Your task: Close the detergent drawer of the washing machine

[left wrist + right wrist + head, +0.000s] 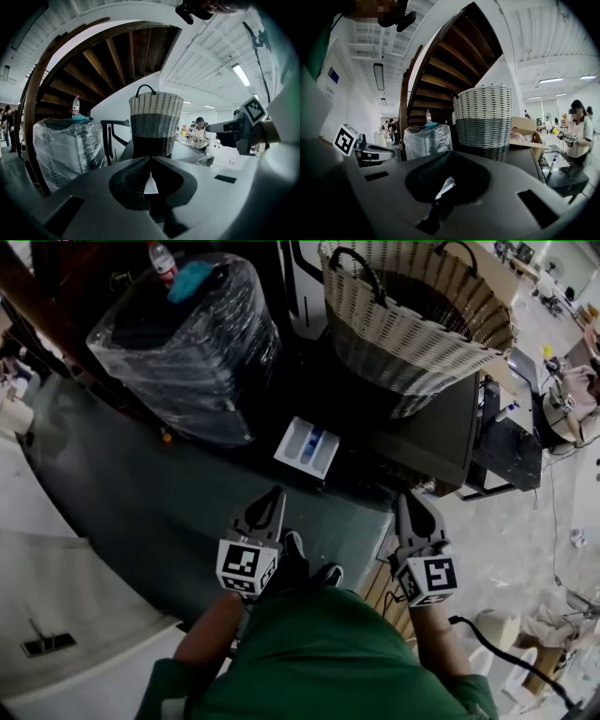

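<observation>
The white detergent drawer [307, 446] stands pulled out from the dark washing machine [441, 432], with blue in one of its compartments. My left gripper [272, 499] hangs below the drawer, well short of it, its jaws together on nothing. To the right, my right gripper [410, 502] is level with it, under the machine's front, jaws also together and empty. In the left gripper view the left gripper [150, 161] points at the machine and the basket. The right gripper view shows the right gripper [449, 157] the same way. Neither touches the drawer.
A large wicker basket [412, 315] sits on the machine. A plastic-wrapped bundle [187, 343] with a bottle [161, 261] on top stands left of the drawer. A wooden staircase [450, 61] rises behind. A person [579, 133] stands far right by tables.
</observation>
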`<state>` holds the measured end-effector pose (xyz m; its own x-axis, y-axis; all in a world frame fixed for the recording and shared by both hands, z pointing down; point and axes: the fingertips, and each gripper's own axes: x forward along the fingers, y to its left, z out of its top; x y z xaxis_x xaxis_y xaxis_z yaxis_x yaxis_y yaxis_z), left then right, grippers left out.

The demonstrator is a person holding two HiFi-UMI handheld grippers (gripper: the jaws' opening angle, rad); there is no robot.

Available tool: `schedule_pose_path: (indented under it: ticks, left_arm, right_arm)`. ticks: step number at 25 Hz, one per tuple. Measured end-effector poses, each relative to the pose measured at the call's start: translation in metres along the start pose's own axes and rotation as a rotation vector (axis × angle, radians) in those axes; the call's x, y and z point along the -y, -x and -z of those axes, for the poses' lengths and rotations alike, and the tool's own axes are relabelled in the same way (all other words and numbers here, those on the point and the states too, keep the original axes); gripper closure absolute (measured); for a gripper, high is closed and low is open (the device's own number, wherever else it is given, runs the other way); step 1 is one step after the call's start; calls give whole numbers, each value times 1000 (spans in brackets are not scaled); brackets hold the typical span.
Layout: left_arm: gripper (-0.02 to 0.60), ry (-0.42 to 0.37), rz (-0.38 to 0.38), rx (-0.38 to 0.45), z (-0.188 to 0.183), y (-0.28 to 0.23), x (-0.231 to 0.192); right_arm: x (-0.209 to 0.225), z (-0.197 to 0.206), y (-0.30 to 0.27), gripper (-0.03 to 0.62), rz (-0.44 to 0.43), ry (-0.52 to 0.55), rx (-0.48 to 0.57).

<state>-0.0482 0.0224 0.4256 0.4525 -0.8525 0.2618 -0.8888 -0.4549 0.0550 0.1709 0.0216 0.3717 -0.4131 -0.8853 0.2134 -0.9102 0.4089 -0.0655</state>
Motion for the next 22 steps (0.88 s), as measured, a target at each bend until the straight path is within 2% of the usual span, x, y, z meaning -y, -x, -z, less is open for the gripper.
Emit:
schedule_pose_path:
  ticks: [3,9,13,16,19,22]
  left_arm:
    - [552,1,47,-27,12,-14,-11]
    - [552,-56,108,-36,30,-39,-46]
    - [552,-25,154,-101,55,-52,-57]
    - [552,-12,180,-140,75,-59,-55]
    - [552,-22,188,-175,92,-65,-51]
    - [552,-6,163,-221,111,-71,-49]
  right_arm:
    - [-7,-5,-27,571,7,17,-12]
    - [-28,-9,-80,571,8,65,-69]
    - [-42,-7,-109,571,19,86,-143]
    - [-49,-4,-122,571,6,96,-154]
    - [-48,-2,-133,571,-11,96,-137]
    - [-42,8,-144,571,-36,93,-134]
